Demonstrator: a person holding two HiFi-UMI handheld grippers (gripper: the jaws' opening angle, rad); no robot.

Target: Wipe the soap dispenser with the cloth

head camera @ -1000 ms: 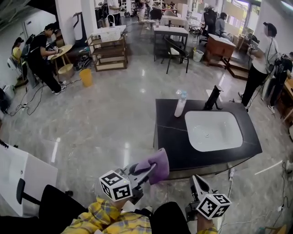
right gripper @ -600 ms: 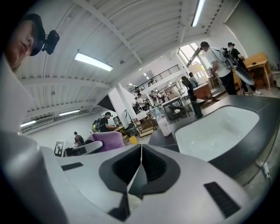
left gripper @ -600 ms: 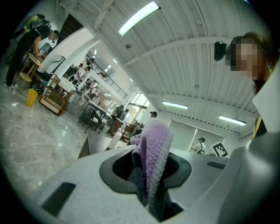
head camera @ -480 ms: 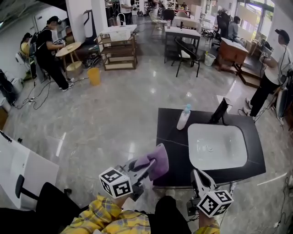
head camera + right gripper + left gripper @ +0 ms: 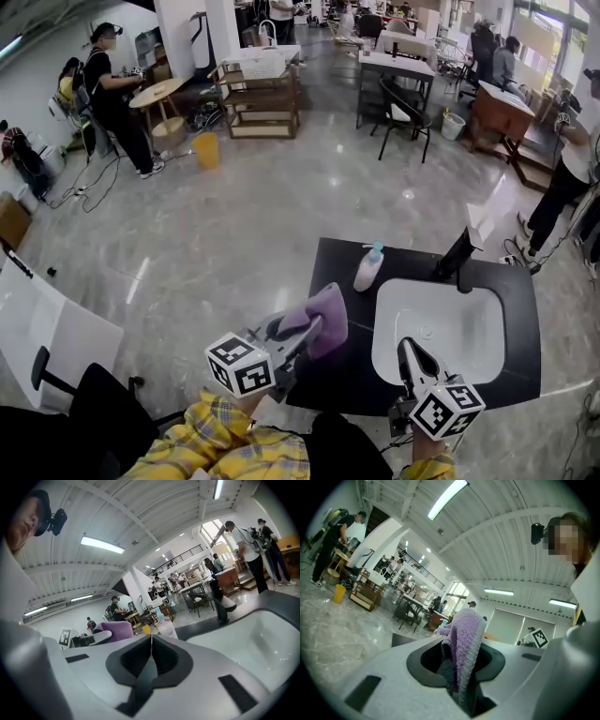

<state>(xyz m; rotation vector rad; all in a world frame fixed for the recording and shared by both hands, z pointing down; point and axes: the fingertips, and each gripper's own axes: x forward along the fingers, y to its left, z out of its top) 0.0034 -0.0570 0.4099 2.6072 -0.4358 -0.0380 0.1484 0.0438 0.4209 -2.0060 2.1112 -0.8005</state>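
approach: the person closes in on the black counter [image 5: 330,265], and both grippers now reach over its near edge rather than over open floor.
left gripper [image 5: 304,337]: jaws clamped on a purple cloth [image 5: 325,315], which stands up in a folded wad between them, over the counter's near left corner.
right gripper [image 5: 407,349]: jaws pressed fully together with nothing between them, poised above the near rim of the white basin [image 5: 469,323].
soap dispenser [image 5: 367,269]: stands upright on the far left of the counter, just beside the basin's far left corner, left of the dark faucet [image 5: 457,255]; no gripper touches it.
change from a second ago: the counter sat well ahead with bare floor between it and the grippers; now it fills the near part of the head view. the grip on the cloth looks the same, and the dispenser has not shifted on the counter.
meaning for the task: wiping has not begun; the cloth is in hand and the dispenser is coming within reach, though the two are not yet near.
likely next: carry the cloth further in toward the bottle.
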